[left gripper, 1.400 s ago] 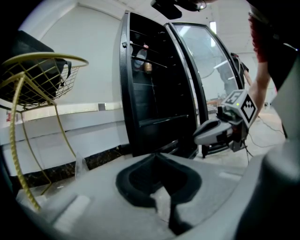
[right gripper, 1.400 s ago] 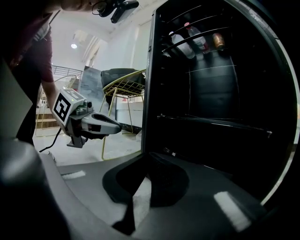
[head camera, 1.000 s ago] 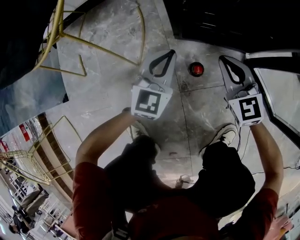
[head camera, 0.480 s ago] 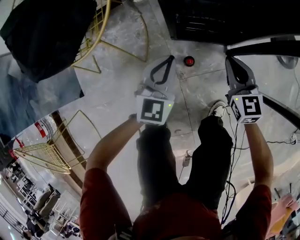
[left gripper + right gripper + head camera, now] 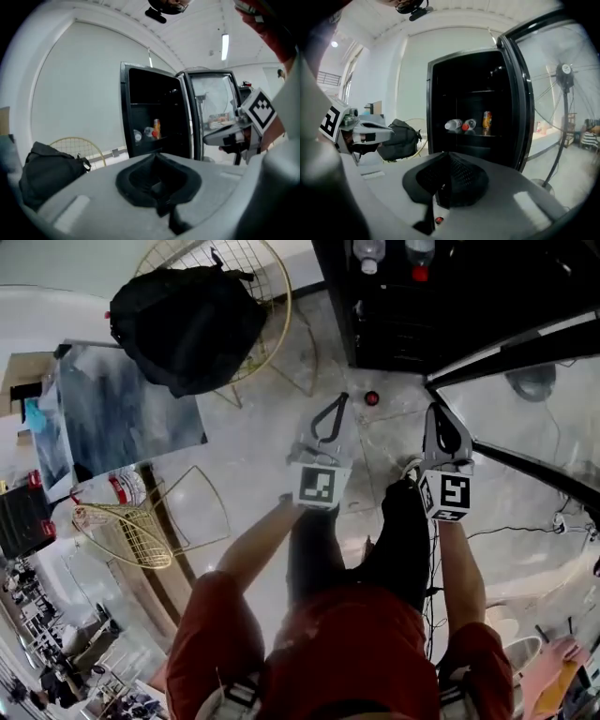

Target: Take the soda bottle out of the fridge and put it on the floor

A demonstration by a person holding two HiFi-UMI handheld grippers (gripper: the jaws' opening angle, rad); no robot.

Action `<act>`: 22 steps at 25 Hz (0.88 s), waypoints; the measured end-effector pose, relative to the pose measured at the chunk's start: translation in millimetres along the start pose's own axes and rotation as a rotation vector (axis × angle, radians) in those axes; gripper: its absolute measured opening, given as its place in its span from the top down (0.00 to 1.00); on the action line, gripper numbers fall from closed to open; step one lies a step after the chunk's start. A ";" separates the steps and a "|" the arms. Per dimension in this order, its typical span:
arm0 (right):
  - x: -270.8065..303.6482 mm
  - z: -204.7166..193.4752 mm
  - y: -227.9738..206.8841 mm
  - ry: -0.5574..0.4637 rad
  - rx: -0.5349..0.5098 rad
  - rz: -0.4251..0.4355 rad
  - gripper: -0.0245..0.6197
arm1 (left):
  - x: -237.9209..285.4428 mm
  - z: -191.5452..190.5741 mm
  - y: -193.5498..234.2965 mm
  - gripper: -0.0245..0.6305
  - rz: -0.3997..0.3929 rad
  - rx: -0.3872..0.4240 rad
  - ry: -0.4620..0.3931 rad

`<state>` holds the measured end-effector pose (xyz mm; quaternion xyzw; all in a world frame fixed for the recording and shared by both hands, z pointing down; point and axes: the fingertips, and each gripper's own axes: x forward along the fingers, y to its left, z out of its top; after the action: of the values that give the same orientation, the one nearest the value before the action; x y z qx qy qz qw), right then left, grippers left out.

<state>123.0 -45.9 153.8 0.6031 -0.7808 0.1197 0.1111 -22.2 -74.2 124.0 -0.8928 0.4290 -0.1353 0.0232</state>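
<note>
A red-capped soda bottle [image 5: 372,397] stands on the pale floor in front of the open black fridge [image 5: 422,306], seen from straight above. My left gripper [image 5: 341,399] hangs high above the floor to the left of it, shut with nothing in it. My right gripper [image 5: 433,409] is to its right, also shut and holding nothing. In the left gripper view the left gripper [image 5: 158,187] points at the fridge [image 5: 140,84]. Past the right gripper [image 5: 443,185], two lying bottles [image 5: 459,124] and an orange one [image 5: 487,119] rest on a fridge shelf.
The glass fridge door [image 5: 525,409] stands open on the right, with a standing fan [image 5: 565,70] behind it. A black bag [image 5: 187,324] sits on a gold wire chair, a second wire chair [image 5: 150,521] is at left. Cables [image 5: 562,521] cross the floor at right.
The person has stood up and both grippers have risen well away from the floor. The bottle on the floor looks smaller, and the fridge shelf has come into view.
</note>
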 end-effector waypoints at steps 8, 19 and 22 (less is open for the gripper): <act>-59.3 153.8 -21.6 -0.026 0.051 -0.032 0.96 | -38.5 151.2 24.3 0.96 0.025 -0.097 -0.012; -64.8 236.2 -29.1 -0.087 0.189 -0.039 0.96 | -31.1 207.8 64.5 0.96 0.061 -0.122 0.049; -57.5 235.0 -32.5 -0.040 0.194 -0.074 0.96 | -26.5 211.6 72.0 0.96 0.076 -0.131 0.059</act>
<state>161.9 -76.7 -85.2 0.6417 -0.7448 0.1786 0.0409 -37.4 -115.0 -96.8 -0.8711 0.4712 -0.1321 -0.0427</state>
